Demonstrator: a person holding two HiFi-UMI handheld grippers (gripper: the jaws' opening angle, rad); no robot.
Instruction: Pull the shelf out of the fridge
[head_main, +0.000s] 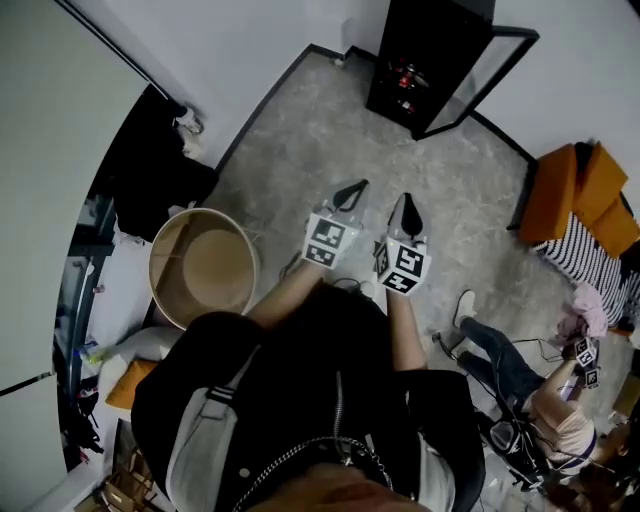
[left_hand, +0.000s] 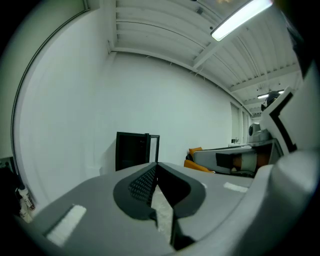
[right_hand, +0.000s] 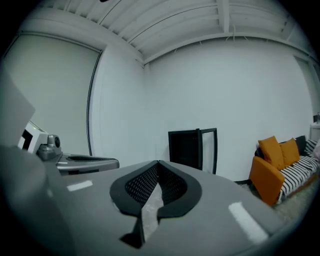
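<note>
Far to the left of the left gripper (head_main: 354, 190), dark clothing (head_main: 150, 170) hangs against the wall; nearer, still to its left and a little behind its tip, stands a round tan tub (head_main: 205, 265) on the speckled grey floor (head_main: 300, 150). The left gripper is held out in front of the person, tilted slightly down, its marker cube (head_main: 328, 241) just behind the jaws; in the left gripper view (left_hand: 156, 166) its jaws are closed tip to tip, with nothing between them. Just beside it, to its right, the right gripper (head_main: 407, 205) is held the same way, with its own marker cube (head_main: 403, 267); in the right gripper view (right_hand: 158, 163) its jaws are also closed together and empty.

Ahead of both grippers and well apart from them stands the black fridge (head_main: 418, 58) against the far wall; it shows beyond the closed tips in the left gripper view (left_hand: 131, 150) and the right gripper view (right_hand: 186, 147). Its glass door (head_main: 480, 75) stands open, swung to the right; the inside is dark, some small red things (head_main: 404, 76) show there, and the shelf cannot be told apart from the dark.

To the right of the right gripper, an orange sofa (head_main: 580, 195) stands by the wall with a striped cloth (head_main: 590, 265) on it; nearer, to the right and behind, another person (head_main: 540, 395) sits on the floor.
</note>
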